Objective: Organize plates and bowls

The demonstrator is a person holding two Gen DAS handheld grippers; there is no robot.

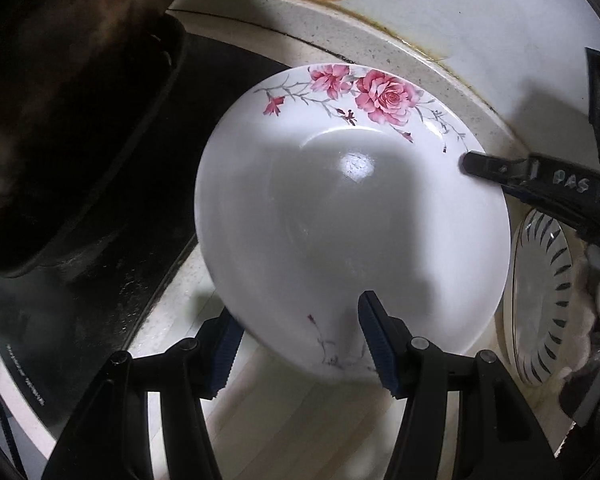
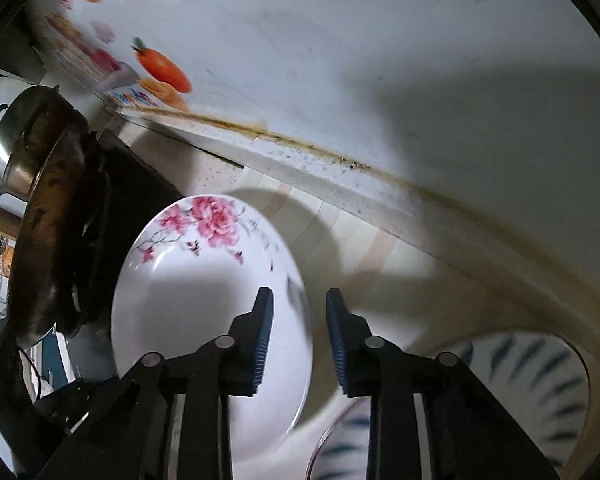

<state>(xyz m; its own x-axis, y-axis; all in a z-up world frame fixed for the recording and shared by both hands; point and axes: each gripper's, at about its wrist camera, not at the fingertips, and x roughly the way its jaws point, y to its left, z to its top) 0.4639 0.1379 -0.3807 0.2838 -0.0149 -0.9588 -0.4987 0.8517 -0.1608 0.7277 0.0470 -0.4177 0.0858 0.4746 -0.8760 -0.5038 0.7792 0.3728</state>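
A white plate with pink roses (image 1: 352, 216) is held tilted above the counter. My left gripper (image 1: 300, 344) has its two blue-padded fingers on either side of the plate's near rim, one above and one beneath, gripping it. My right gripper (image 2: 298, 340) straddles the plate's right rim (image 2: 204, 304) with its fingers a little apart; its finger also shows in the left wrist view (image 1: 500, 168) on the far right rim. A plate with dark dash marks around its rim (image 1: 544, 304) lies to the right, and shows low in the right wrist view (image 2: 540, 384).
A dark wok (image 1: 72, 128) sits on a black stove (image 1: 112, 288) at the left, with a steel pot (image 2: 8, 148) behind it. A pale wooden board (image 1: 300, 420) lies on the counter under the plate. A white wall with fruit stickers (image 2: 164, 68) runs behind.
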